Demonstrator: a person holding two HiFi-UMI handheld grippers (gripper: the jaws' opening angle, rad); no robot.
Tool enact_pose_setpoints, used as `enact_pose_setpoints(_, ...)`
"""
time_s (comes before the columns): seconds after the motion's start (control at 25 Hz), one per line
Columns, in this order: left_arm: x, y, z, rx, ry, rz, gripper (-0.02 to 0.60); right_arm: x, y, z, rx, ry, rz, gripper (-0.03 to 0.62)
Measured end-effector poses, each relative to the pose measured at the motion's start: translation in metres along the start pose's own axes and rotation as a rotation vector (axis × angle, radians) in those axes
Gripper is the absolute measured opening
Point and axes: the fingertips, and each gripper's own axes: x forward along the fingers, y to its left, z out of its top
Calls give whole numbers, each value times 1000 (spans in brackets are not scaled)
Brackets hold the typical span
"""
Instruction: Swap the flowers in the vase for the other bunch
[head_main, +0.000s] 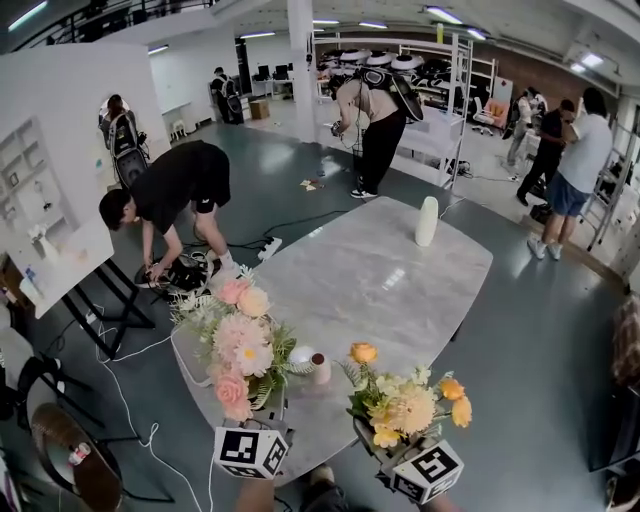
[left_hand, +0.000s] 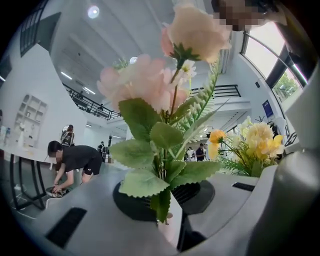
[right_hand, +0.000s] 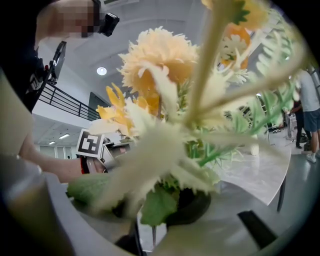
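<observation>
A pink and peach flower bunch (head_main: 240, 340) stands upright over the near end of the marble table (head_main: 380, 280), its stems clamped in my left gripper (head_main: 258, 425). From the left gripper view, the pink bunch (left_hand: 160, 100) rises straight out of the shut jaws of the left gripper (left_hand: 167, 220). To the right, my right gripper (head_main: 392, 450) is shut on the stems of a yellow and orange bunch (head_main: 405, 400). That yellow bunch (right_hand: 165, 65) fills the right gripper view, blurred. Between the two bunches a small pale vase (head_main: 320, 368) stands with nothing in it.
A tall white vase (head_main: 427, 221) stands at the table's far end. A person (head_main: 165, 195) bends over cables on the floor at the left, beside a white board (head_main: 60, 160). Other people stand at the back right. A chair (head_main: 60, 440) sits at lower left.
</observation>
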Motion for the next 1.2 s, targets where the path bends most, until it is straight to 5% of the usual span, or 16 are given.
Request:
enact_pose_setpoints(0.64,-31,35,-38,-26,72,97,74,41,1,22,-75,-21,39,103)
enact_pose_setpoints(1.2,10,44,-69,-29,97,44,74,103,-36,61,-128,-82,-4,103)
